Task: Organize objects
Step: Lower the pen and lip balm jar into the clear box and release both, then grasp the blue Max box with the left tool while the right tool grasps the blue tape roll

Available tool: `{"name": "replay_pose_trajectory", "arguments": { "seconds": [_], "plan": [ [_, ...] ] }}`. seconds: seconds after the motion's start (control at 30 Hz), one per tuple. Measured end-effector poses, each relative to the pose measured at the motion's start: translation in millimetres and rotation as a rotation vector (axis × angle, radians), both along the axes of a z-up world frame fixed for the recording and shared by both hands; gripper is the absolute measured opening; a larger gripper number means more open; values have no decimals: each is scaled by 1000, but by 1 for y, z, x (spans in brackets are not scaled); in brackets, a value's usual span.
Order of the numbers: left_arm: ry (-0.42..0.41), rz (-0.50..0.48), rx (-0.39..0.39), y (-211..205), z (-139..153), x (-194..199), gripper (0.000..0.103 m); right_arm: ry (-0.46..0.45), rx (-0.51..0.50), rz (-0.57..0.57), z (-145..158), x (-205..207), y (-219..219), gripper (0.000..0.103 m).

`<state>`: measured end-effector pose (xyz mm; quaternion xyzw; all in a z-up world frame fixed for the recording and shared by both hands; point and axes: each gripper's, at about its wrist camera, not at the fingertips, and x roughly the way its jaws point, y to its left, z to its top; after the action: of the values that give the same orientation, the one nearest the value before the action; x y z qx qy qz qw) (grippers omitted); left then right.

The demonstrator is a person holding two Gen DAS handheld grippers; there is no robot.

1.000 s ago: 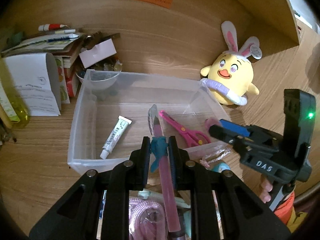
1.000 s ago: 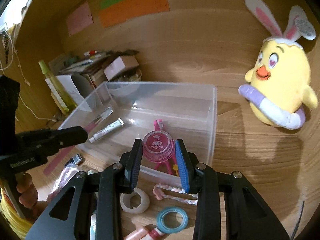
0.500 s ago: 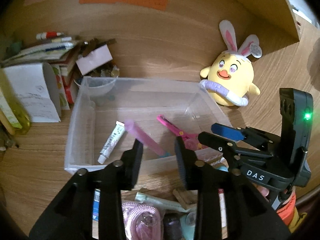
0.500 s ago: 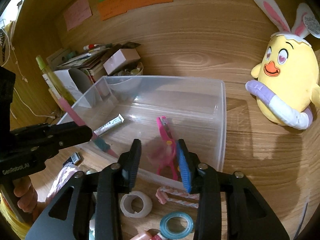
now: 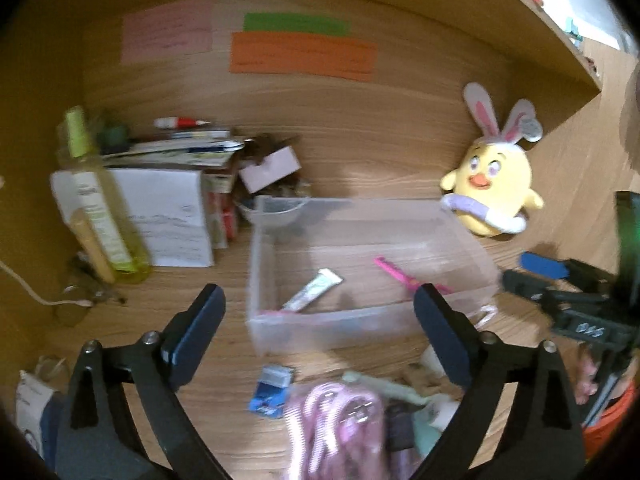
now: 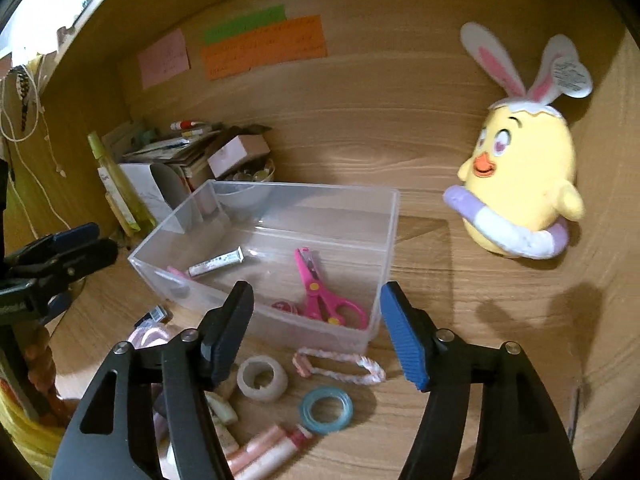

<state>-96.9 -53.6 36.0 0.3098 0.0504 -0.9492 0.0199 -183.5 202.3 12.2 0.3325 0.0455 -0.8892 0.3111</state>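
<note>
A clear plastic bin (image 5: 332,320) (image 6: 384,216) stands on the wooden desk. Inside lie pink scissors (image 6: 320,296) (image 5: 404,276), a small white tube (image 6: 216,260) (image 5: 312,294), a pink pen (image 6: 176,272) and a round pink case (image 6: 285,306). My left gripper (image 5: 320,332) is open and empty, held in front of the bin's near wall. My right gripper (image 6: 316,328) is open and empty over the bin's near right corner. Loose items lie before the bin: a white tape roll (image 6: 262,378), a blue tape ring (image 6: 326,408), a pink cord (image 6: 340,366), a blue packet (image 5: 270,394).
A yellow plush chick with bunny ears (image 6: 524,184) (image 5: 492,196) stands right of the bin. Stacked papers, boxes and a small bowl (image 5: 276,208) sit behind its left side, beside a yellow-green bottle (image 5: 100,208). Coloured notes (image 6: 264,46) hang on the back wall.
Both grippers opened and dropped their loads into the bin: the left let go of the pink pen, the right the round pink case. Both then pulled back and up.
</note>
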Motion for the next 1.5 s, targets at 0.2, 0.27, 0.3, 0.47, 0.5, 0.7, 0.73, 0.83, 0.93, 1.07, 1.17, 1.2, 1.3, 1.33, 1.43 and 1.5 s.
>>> {"name": "replay_pose_trajectory", "arguments": {
  "seconds": [0.2,0.27,0.3,0.47,0.5,0.7,0.73,0.83,0.93,1.07,1.17,1.2,1.3,1.33,1.43,1.5],
  "plan": [
    [-71,40,-12,-17,-23,10,97,10,26,-26,-6,16,14,68],
    [-91,51,-10,-23,-32,13,97,-1,33,-27,-11,20,18,69],
    [-104,58,-7,-25,-37,15,97,-5,37,-27,-13,21,19,69],
    [-161,60,3,-40,-58,23,79,-47,68,-42,-34,26,26,69],
    [-177,57,0,-42,-62,23,72,-56,74,-46,-38,26,27,69],
    [-240,37,0,-47,-82,22,60,-129,85,-74,-61,18,36,69],
    [-252,29,3,-46,-85,21,60,-142,82,-74,-63,18,36,69],
    [-292,5,14,-44,-93,18,60,-165,85,-57,-68,16,32,69],
    [-300,-8,3,-39,-94,16,60,-169,97,-36,-72,19,23,68],
    [-310,-17,21,-40,-95,10,60,-171,123,-11,-77,20,12,68],
    [-317,-24,38,-42,-97,3,60,-177,133,-6,-81,20,7,66],
    [-318,-23,36,-42,-98,0,60,-180,134,-5,-82,19,6,64],
    [-321,-11,5,-40,-99,-6,59,-196,135,-5,-86,17,4,54],
    [-320,-8,-13,-38,-100,-7,59,-192,134,-10,-85,17,4,51],
    [-316,-4,-66,-31,-101,-11,55,-193,127,-17,-86,15,5,43],
    [-310,-21,-68,-27,-99,-11,38,-195,120,-25,-86,14,7,37]
  ]
}}
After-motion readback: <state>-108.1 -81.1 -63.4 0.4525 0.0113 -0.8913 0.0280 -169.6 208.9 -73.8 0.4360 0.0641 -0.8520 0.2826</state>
